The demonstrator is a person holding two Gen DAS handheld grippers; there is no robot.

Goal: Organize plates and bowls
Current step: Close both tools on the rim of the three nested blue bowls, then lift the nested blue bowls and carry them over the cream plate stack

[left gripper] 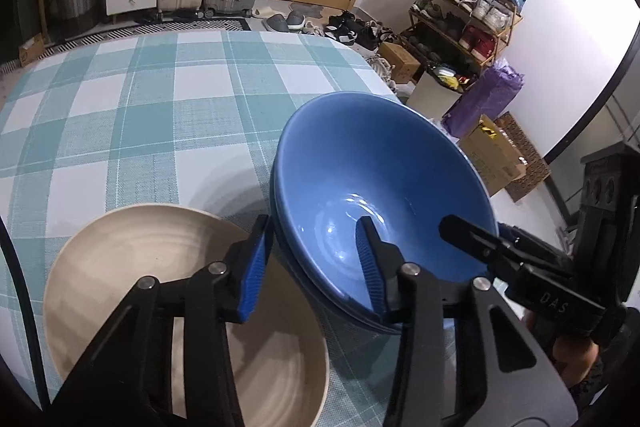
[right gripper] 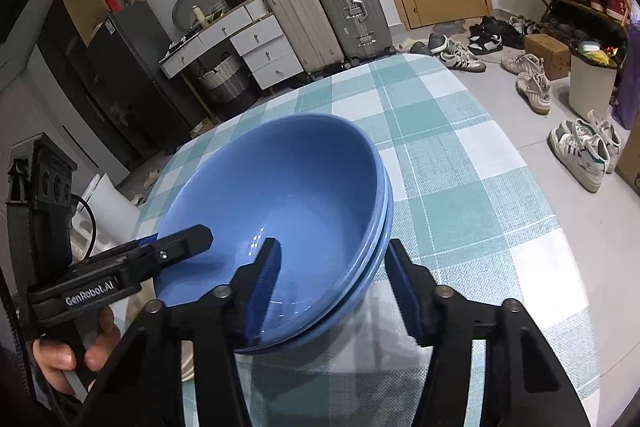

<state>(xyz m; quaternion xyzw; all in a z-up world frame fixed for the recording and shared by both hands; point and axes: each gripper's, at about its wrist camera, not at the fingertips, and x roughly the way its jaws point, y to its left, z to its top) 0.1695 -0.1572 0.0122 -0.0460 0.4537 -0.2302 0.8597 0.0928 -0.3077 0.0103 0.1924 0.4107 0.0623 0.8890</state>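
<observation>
Both claws straddle opposite sides of the same stack of blue bowls. Seen from the left wrist camera, the left gripper [left gripper: 316, 259] has one blue-padded finger outside the near-left wall of the blue bowls [left gripper: 380, 183] and the other inside the top bowl, so the rim lies between them; whether the pads actually press on the wall I cannot tell, since a sliver of gap seems to show on the outer side. A second rim line below the top one shows at least two bowls nested, standing on the checked tablecloth [left gripper: 120, 115]. Just beside them, at lower left, a beige plate [left gripper: 132, 267] lies alone, partly under the gripper's linkage. At the right edge of this view the right gripper reaches in over the bowls' rim, a person's hand below it. From the right wrist camera, the right gripper [right gripper: 332, 287] sits likewise, one finger inside the blue bowls [right gripper: 280, 187] and one outside the right wall, with clear space visible between the outer pad and the wall, so it reads as not yet clamped. The left gripper shows here at the far side of the bowls, held by a hand [right gripper: 68, 355]. My judgement: the bowls are already gathered into one stack, and what is left appears to be moving that stack and dealing with the plate.
</observation>
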